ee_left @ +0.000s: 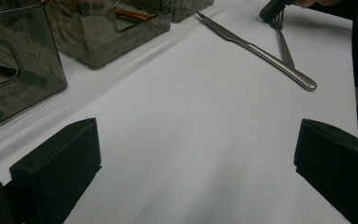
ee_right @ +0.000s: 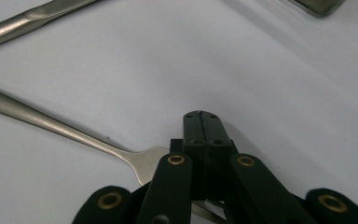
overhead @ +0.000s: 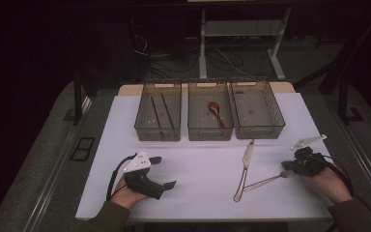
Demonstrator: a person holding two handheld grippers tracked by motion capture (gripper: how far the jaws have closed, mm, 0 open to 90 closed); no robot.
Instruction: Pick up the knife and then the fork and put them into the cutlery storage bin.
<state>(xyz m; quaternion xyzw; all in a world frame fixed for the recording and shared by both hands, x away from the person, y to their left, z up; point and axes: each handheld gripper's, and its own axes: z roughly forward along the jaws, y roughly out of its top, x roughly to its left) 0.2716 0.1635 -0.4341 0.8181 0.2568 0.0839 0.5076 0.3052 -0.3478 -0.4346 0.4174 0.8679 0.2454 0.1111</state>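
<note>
My right gripper (overhead: 288, 166) rests at the table's right, jaws shut together (ee_right: 201, 119), nothing visibly clamped between them. A steel fork (overhead: 265, 181) lies on the white table (overhead: 198, 159); its head (ee_right: 144, 161) runs under the jaws, and I cannot tell if they touch. A table knife (overhead: 245, 166) lies just left of the fork, its handle end crossing the fork's. My left gripper (overhead: 164, 171) sits at the near left, open, with only bare table between its pads (ee_left: 196, 154). From there I see the knife (ee_left: 256, 49), fork (ee_left: 284, 46) and right gripper (ee_left: 272, 9).
Three smoky clear bins stand in a row at the back. The left bin (overhead: 142, 118) holds dark chopsticks (overhead: 158, 116), the middle bin (overhead: 194, 118) a red spoon (overhead: 215, 111), the right bin (overhead: 276, 113) nothing I can make out. Table edges lie close to both hands.
</note>
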